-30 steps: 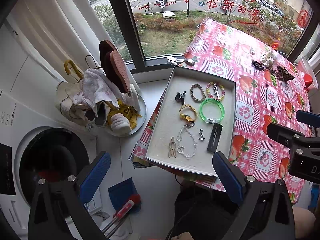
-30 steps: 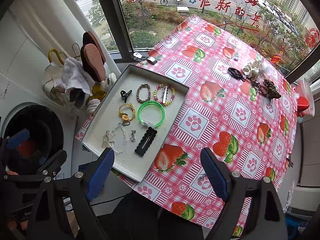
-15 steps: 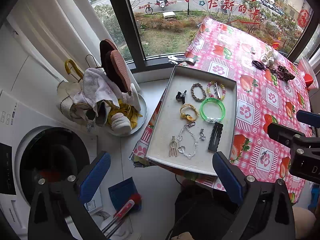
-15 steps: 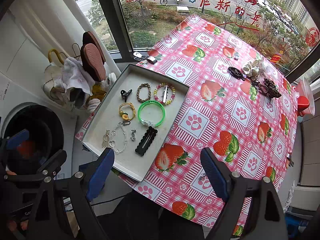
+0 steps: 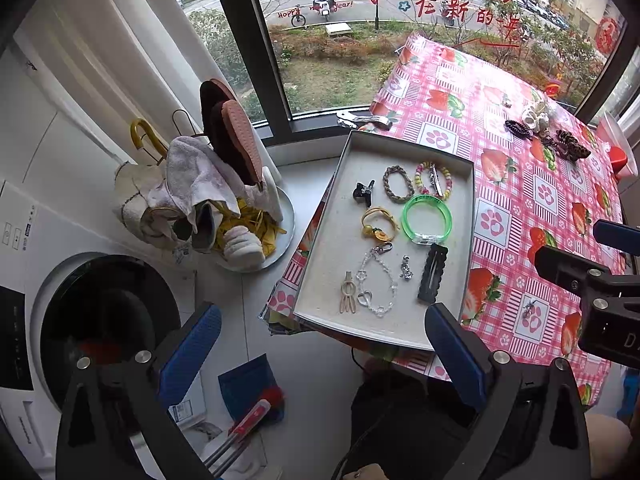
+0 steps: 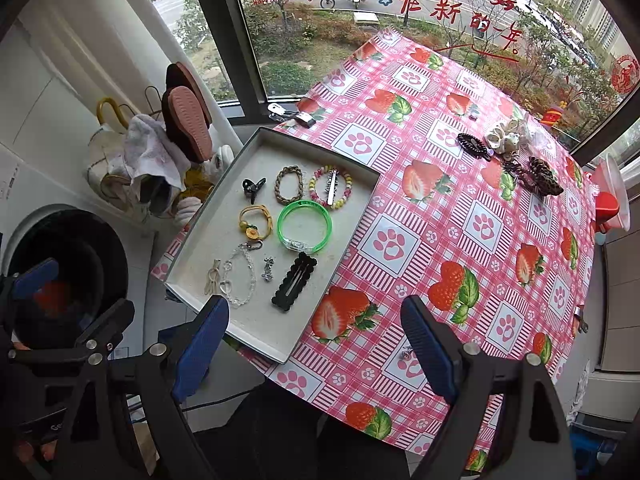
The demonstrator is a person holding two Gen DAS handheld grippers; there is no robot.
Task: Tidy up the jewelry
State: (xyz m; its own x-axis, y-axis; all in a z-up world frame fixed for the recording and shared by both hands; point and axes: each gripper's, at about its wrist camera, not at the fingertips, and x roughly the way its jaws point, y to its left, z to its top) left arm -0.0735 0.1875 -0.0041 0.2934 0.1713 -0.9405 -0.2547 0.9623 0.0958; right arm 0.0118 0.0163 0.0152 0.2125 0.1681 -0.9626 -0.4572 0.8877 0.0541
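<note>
Both claws hang high above the scene with their blue-padded jaws spread wide and nothing between them. The left gripper (image 5: 322, 354) fills the bottom of its own view; the right gripper (image 6: 314, 344) sits at the bottom of its view, over the near edge of the table.

The shallow grey rectangular tray (image 6: 200, 264) lies left of centre in the right view, on the left edge of the round table with a pink checked strawberry-and-paw-print cloth (image 6: 460, 208), its near left corner overhanging the table's rim. Inside it the jewelry is laid out apart: a translucent green plastic bangle (image 6: 305, 227) near the middle, a black scalloped snap hair clip (image 6: 295, 281) just below it, a braided brown cord bracelet (image 6: 288, 185) and a pastel beaded bracelet with a silver clip across it (image 6: 331, 187) along the upper edge, a small black claw clip (image 6: 253, 188) to their left, a yellow hair tie with small charms (image 6: 255, 222), a clear bead chain bracelet (image 6: 240, 276), a small silver charm (image 6: 267, 269) and a beige looped hair clip (image 6: 213, 278) toward the lower left.

More pieces remain on the cloth in the upper right — a dark oval hair clip (image 6: 474, 145), a white shell-like cluster (image 6: 505, 139) and a brown patterned claw clip (image 6: 545, 178).

A white front-loading washing machine (image 5: 48, 280) stands at the left of the left view.
</note>
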